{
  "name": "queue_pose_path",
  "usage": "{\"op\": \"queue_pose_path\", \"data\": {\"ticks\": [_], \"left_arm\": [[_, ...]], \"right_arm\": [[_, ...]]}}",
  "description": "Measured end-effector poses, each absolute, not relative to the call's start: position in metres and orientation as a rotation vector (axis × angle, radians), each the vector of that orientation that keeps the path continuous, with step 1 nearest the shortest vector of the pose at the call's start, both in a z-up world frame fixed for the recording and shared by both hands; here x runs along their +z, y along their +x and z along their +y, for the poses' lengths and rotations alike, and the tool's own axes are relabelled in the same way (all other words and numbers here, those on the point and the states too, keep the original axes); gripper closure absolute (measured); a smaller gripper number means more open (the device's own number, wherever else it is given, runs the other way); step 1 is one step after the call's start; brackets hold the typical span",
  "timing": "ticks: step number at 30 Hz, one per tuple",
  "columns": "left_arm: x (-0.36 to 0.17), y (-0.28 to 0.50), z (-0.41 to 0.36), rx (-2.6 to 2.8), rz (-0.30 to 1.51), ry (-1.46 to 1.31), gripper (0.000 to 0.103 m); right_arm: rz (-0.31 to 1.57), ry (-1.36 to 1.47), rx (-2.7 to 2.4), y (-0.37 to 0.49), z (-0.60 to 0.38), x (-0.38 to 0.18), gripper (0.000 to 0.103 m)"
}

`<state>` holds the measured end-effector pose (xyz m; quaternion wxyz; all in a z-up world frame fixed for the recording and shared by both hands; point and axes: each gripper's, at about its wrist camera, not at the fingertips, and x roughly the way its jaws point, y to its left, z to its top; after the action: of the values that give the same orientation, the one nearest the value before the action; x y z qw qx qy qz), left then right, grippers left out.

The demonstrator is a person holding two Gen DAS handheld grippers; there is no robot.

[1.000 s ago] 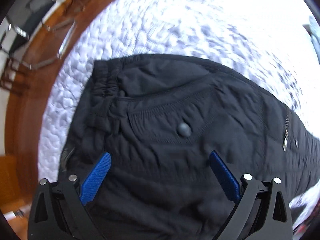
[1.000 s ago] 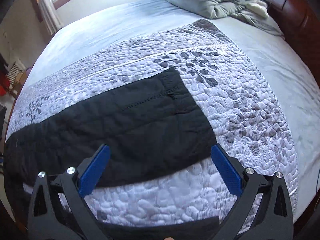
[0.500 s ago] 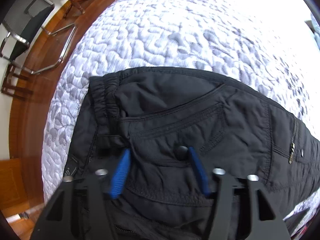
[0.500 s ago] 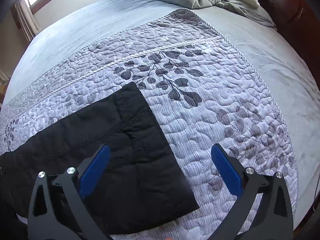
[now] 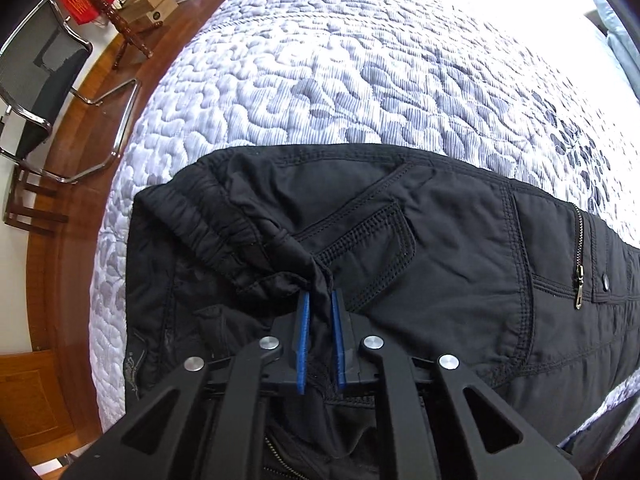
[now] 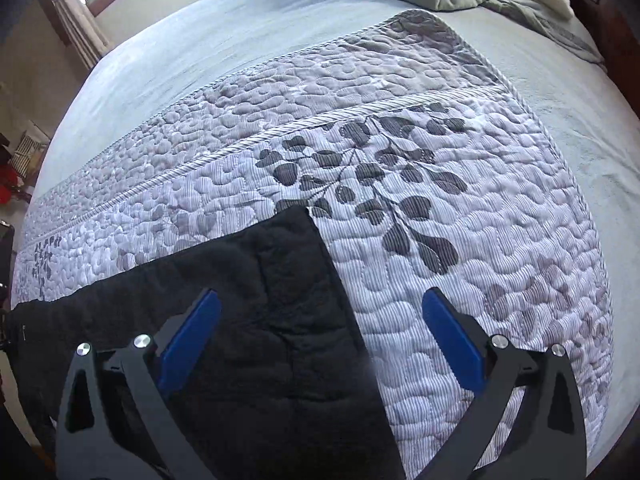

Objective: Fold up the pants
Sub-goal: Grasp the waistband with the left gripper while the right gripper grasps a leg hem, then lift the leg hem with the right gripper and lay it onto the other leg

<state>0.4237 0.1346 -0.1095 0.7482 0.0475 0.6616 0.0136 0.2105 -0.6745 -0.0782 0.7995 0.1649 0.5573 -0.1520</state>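
The left gripper [image 5: 319, 300] is pinching a bunched fold of the black pants [image 5: 440, 248] at lower centre, its jaws having just closed. The right gripper [image 6: 320, 312] is hovering wide open, gripping nothing, over the pants' leg end on the quilt [image 6: 460, 208] at lower left.

Left gripper [image 5: 319, 300], lower centre of frame, points straight down; blue pads [image 5: 301, 336] nearly together, pinching a bunch of black fabric. Right gripper [image 6: 320, 320], lower frame, tilted steeply down, jaws spread wide, nothing gripped.
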Motion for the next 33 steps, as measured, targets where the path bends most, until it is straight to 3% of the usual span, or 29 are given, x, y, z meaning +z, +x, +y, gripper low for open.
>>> {"op": "queue_pose_path", "data": {"ticks": [7, 13, 14, 15, 16, 18, 20, 24, 33], "left_arm": [[-0.116, 0.426, 0.14, 0.03, 1.444, 0.101, 0.09], [-0.122, 0.427, 0.142, 0.019, 1.456, 0.094, 0.079], [-0.122, 0.428, 0.141, 0.021, 1.455, 0.097, 0.079], [-0.122, 0.427, 0.14, 0.024, 1.453, 0.102, 0.079], [-0.122, 0.428, 0.14, 0.027, 1.451, 0.106, 0.079], [-0.121, 0.427, 0.138, 0.029, 1.445, 0.12, 0.082], [-0.118, 0.426, 0.136, 0.032, 1.437, 0.125, 0.088], [-0.108, 0.421, 0.134, 0.037, 1.414, 0.128, 0.092], [-0.057, 0.39, 0.142, 0.028, 1.269, 0.035, 0.093]], "right_arm": [[1.394, 0.169, -0.358, 0.242, -0.651, -0.125, 0.002], [1.352, 0.156, -0.361, 0.234, -0.648, -0.126, 0.004], [1.341, 0.145, -0.354, 0.232, -0.647, -0.124, 0.014], [1.322, 0.138, -0.313, 0.23, -0.642, -0.121, 0.033], [1.312, 0.126, -0.301, 0.23, -0.638, -0.117, 0.04], [1.301, 0.096, -0.32, 0.228, -0.633, -0.11, 0.069], [1.291, 0.082, -0.303, 0.228, -0.628, -0.101, 0.084], [1.237, 0.009, -0.292, 0.218, -0.613, -0.077, 0.09], [0.999, 0.025, -0.232, 0.171, -0.597, 0.011, 0.091]]}}
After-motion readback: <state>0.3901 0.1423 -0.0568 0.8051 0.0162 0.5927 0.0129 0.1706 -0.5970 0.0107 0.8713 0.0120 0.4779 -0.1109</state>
